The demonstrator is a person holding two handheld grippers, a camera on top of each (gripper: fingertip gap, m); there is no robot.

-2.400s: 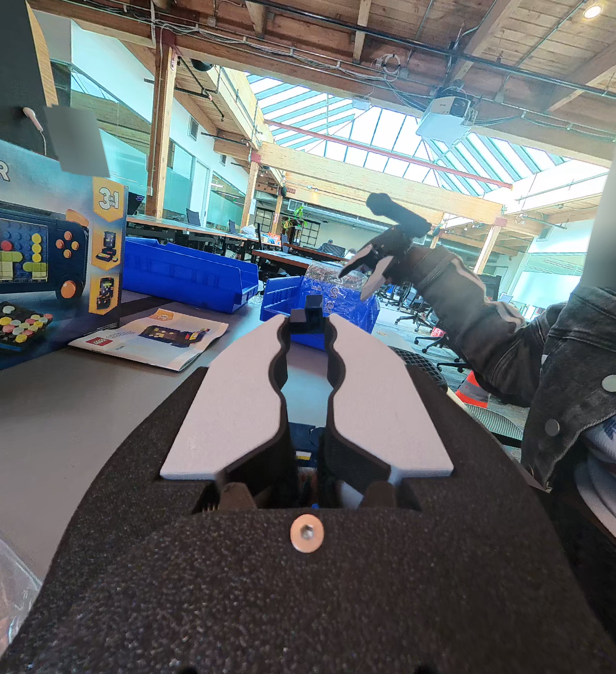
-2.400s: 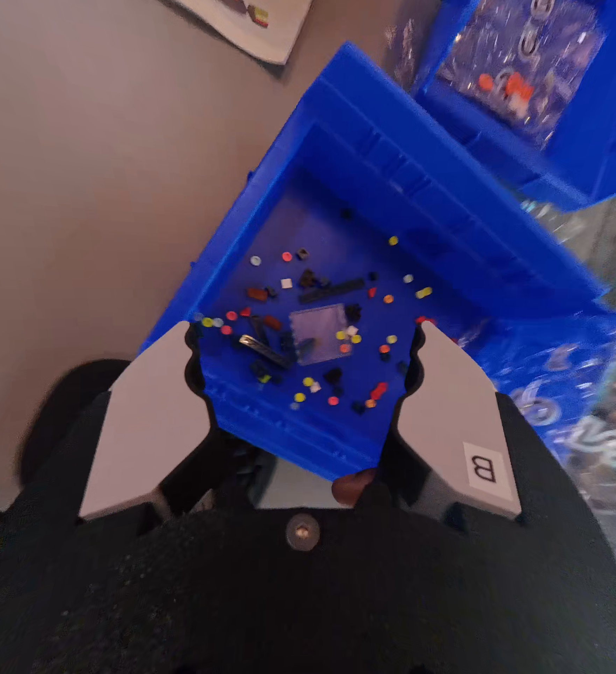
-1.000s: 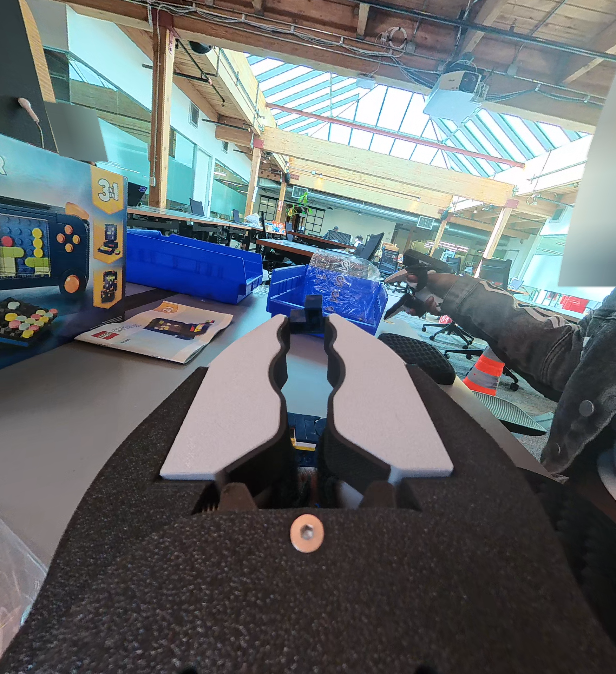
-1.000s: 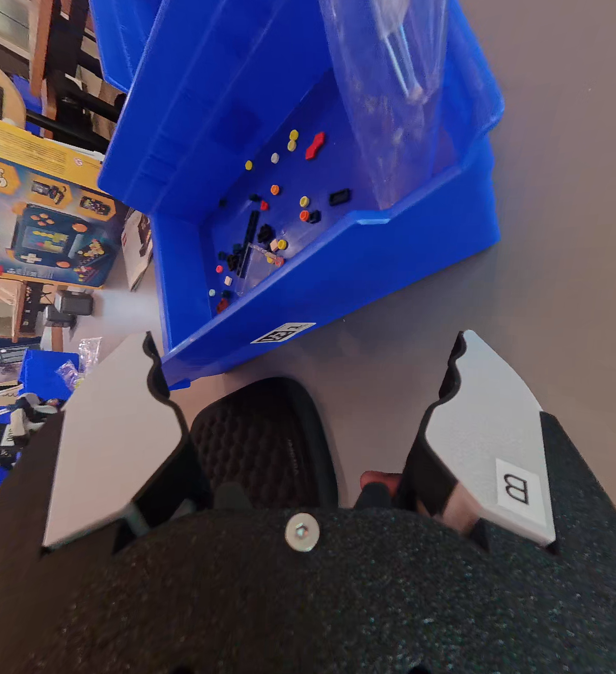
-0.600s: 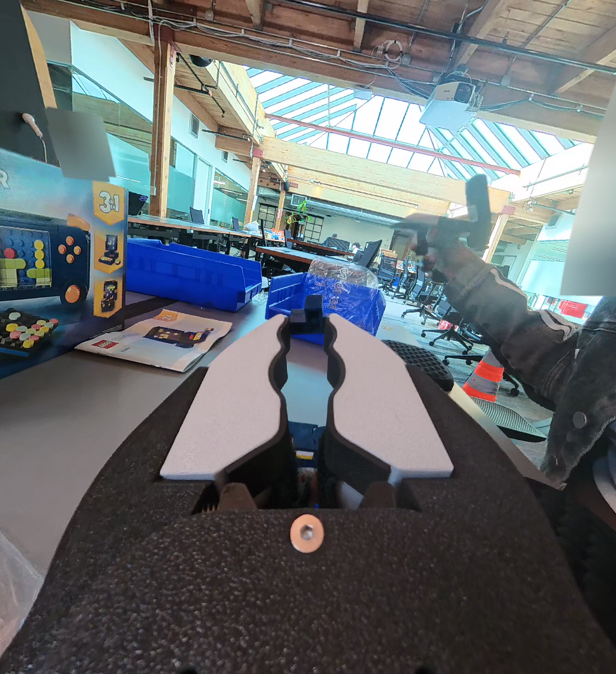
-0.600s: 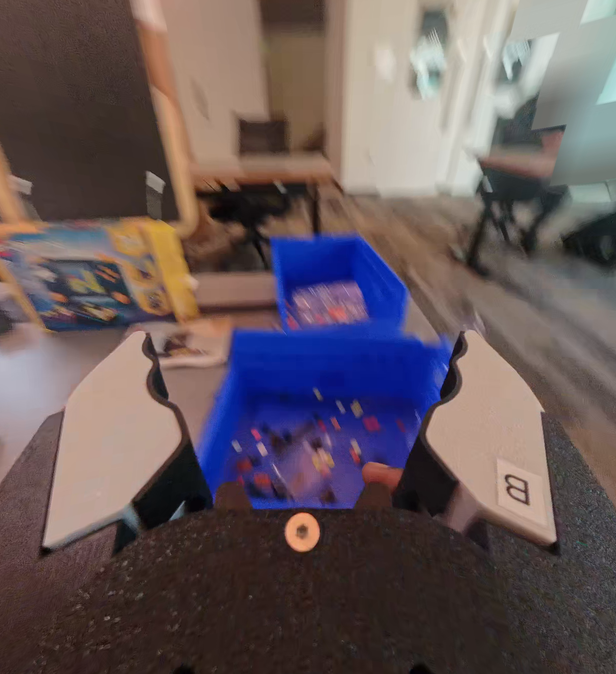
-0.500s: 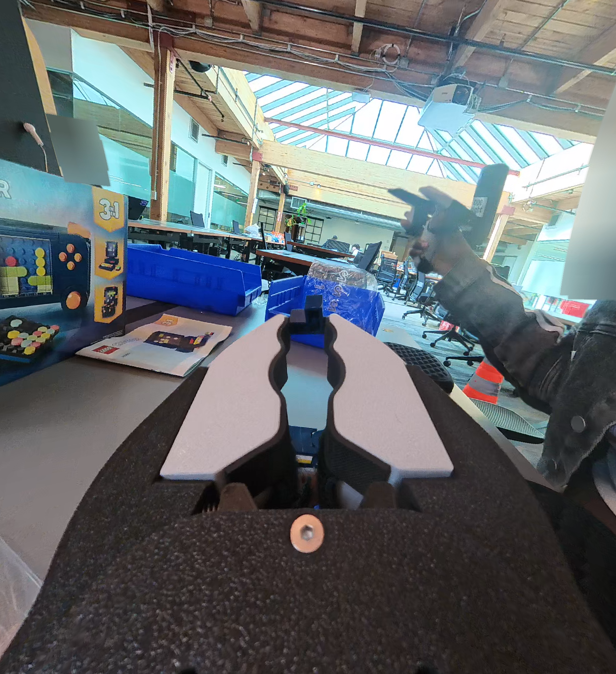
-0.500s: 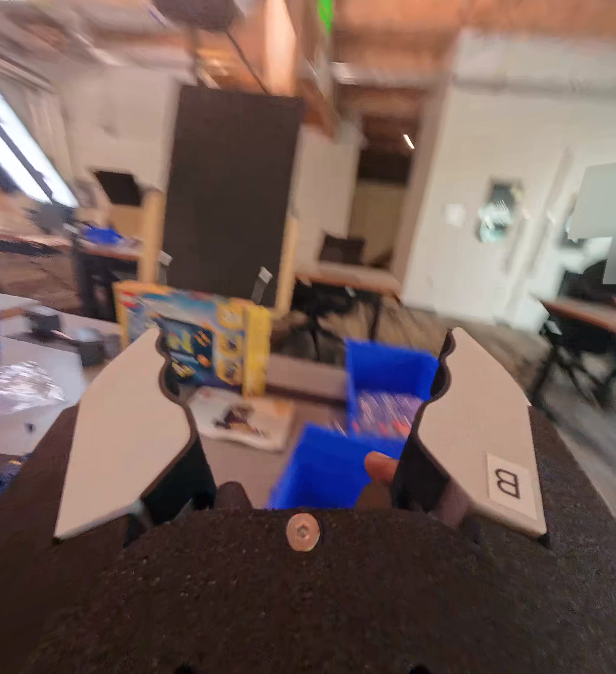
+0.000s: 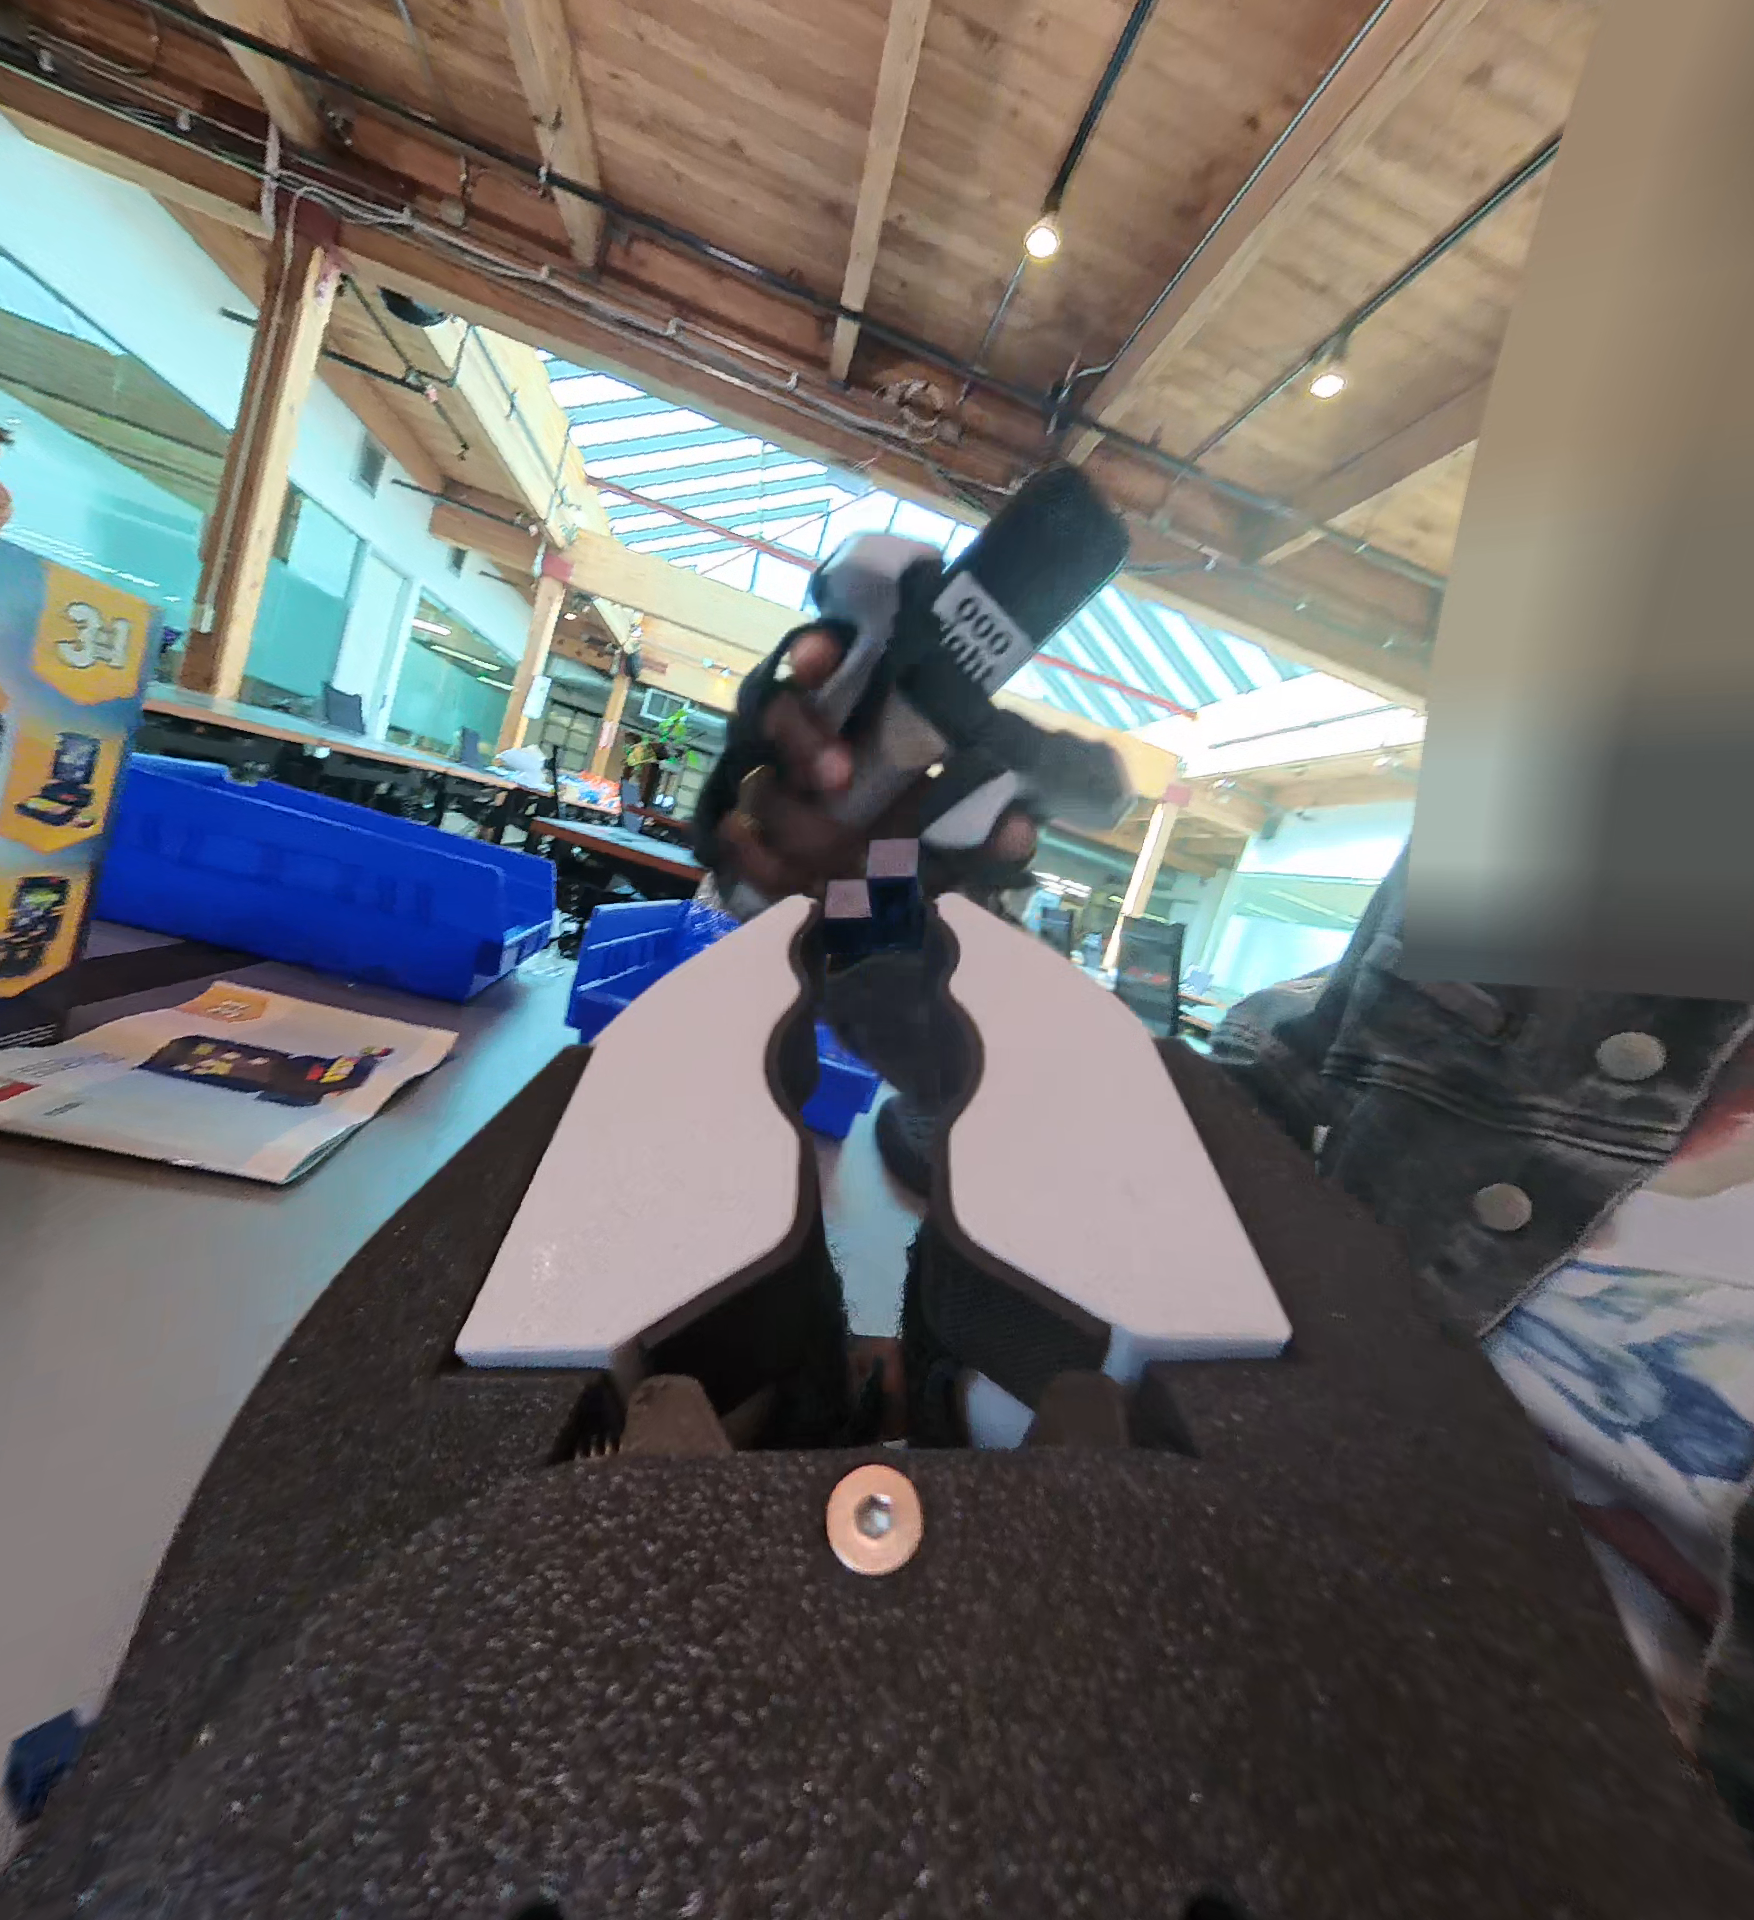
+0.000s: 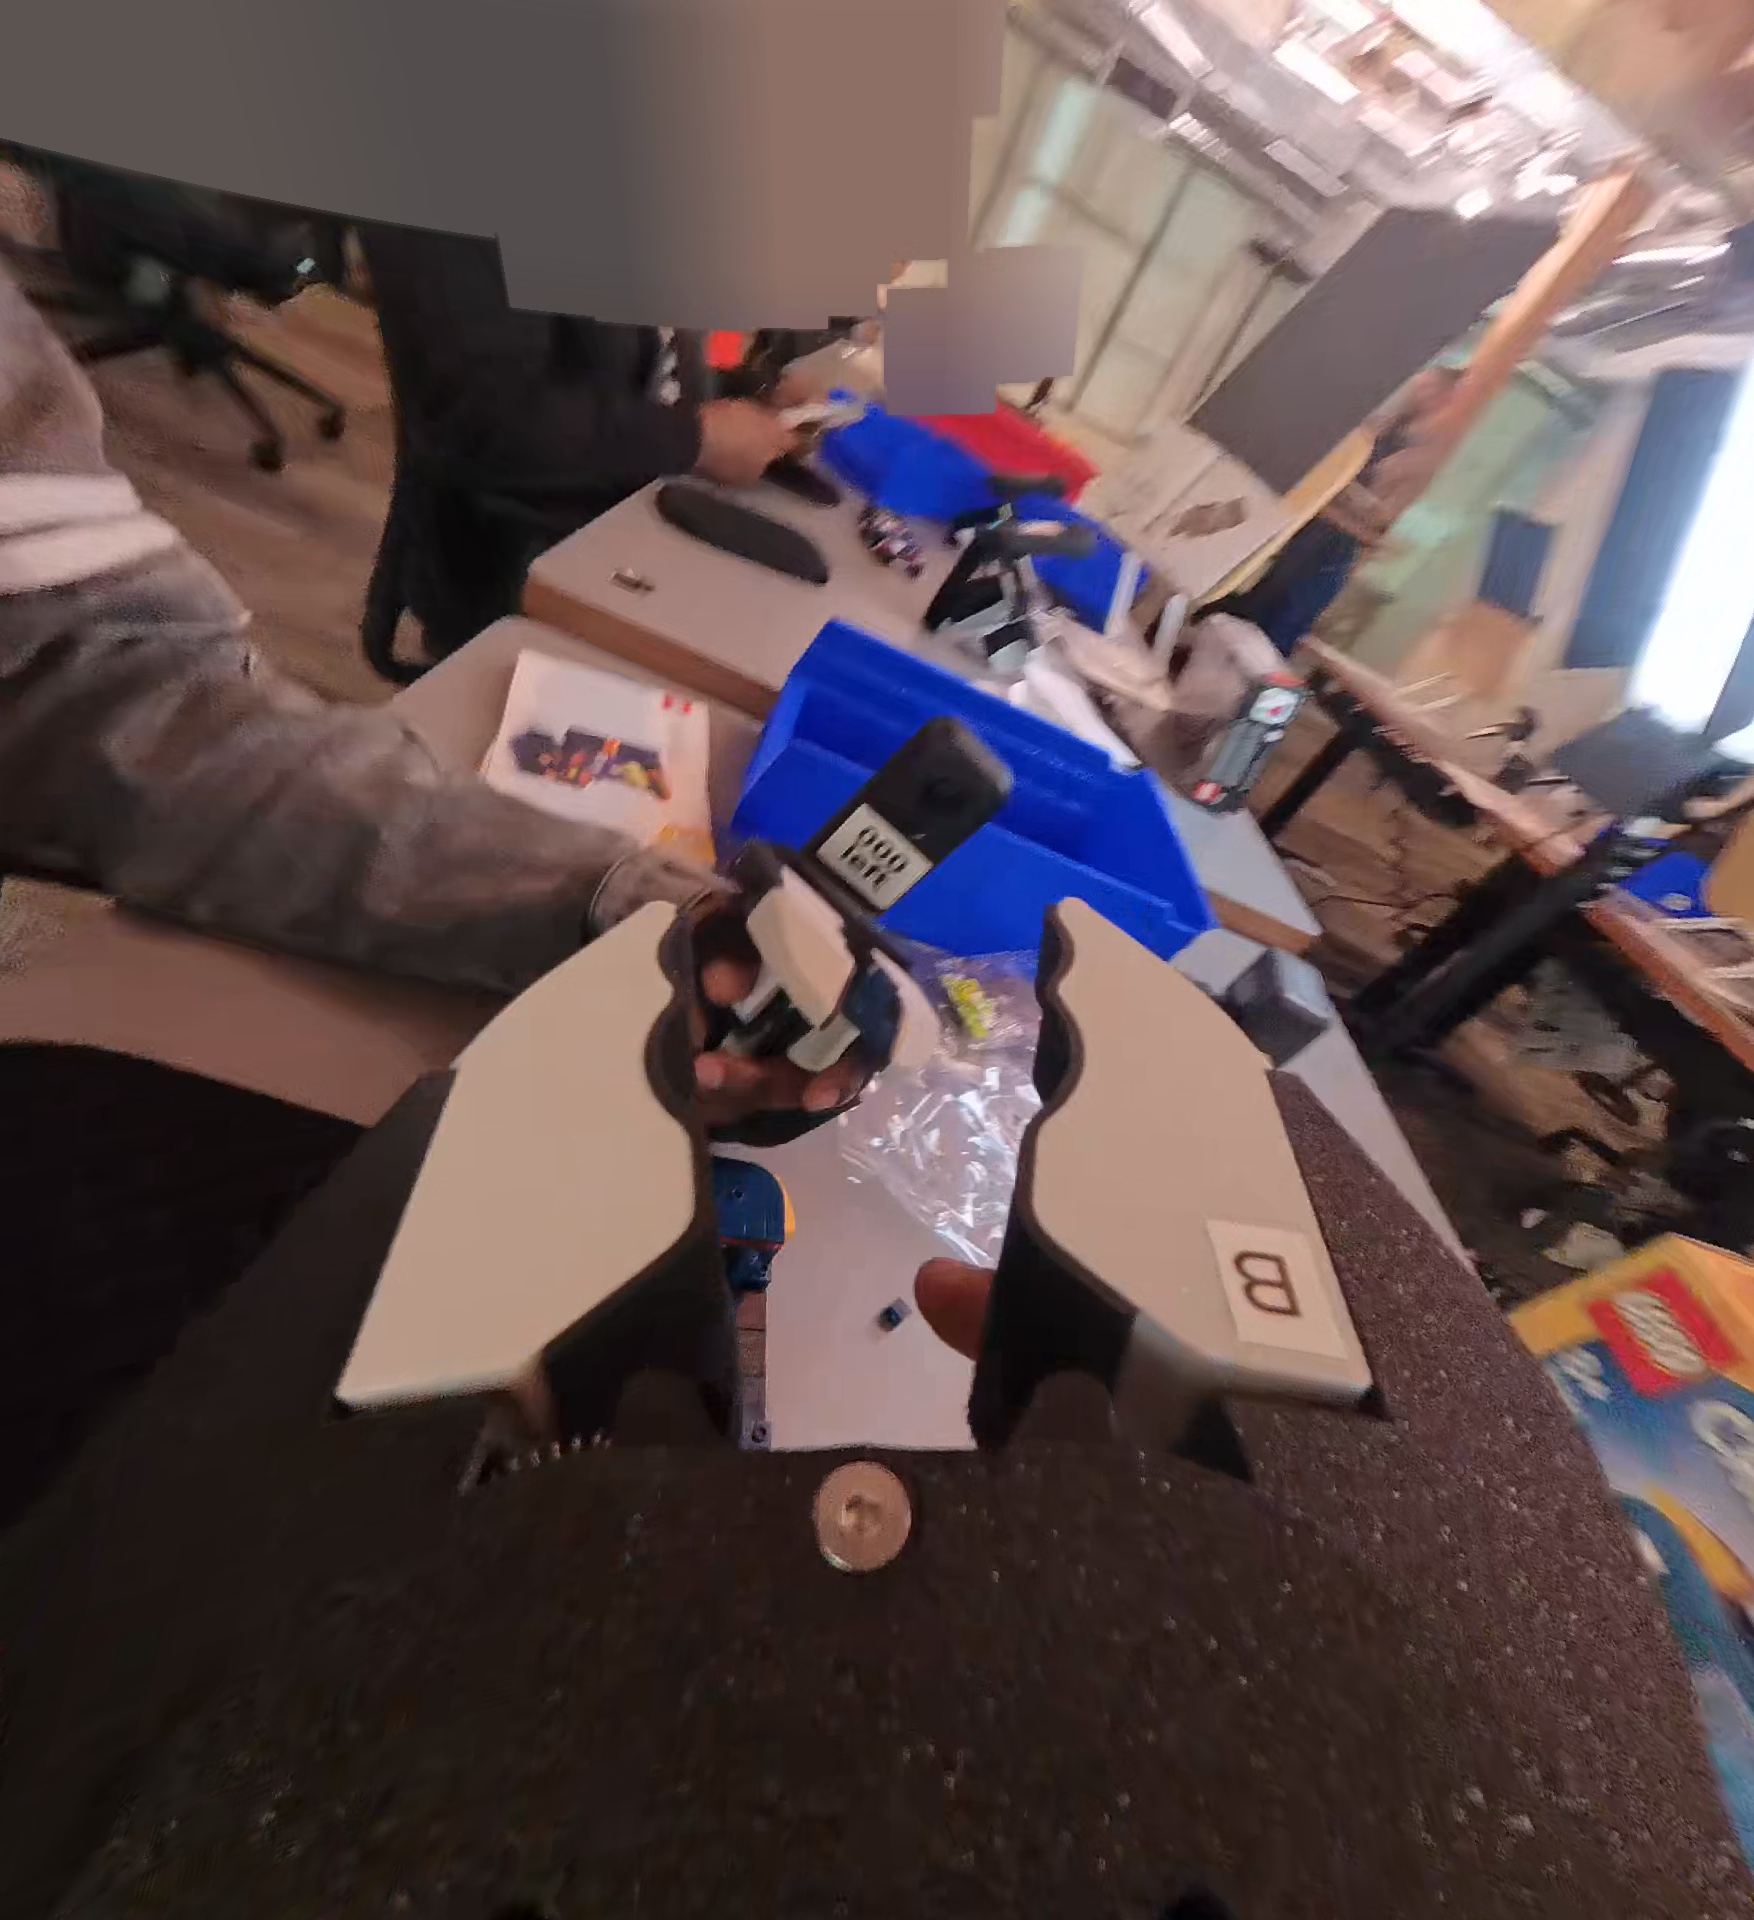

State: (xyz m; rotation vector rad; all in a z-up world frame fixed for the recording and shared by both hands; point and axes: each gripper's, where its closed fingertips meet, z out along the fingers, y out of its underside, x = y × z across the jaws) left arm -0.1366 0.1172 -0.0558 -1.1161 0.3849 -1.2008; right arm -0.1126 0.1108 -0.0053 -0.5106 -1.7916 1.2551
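Between my left tongs (image 9: 868, 925) sits a small dark blue piece (image 9: 860, 914), pinched at the tips; my right tongs (image 10: 857, 935) hover spread, facing them above clear plastic bags (image 10: 940, 1132).

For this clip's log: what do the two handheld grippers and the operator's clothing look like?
Left gripper: two pale grey, wavy-edged flat jaws on a black textured body with one silver screw. Right gripper: the same build, plus a white lettered sticker on one jaw. Each carries a black camera with a white label. The operator wears a faded grey denim jacket with metal buttons.
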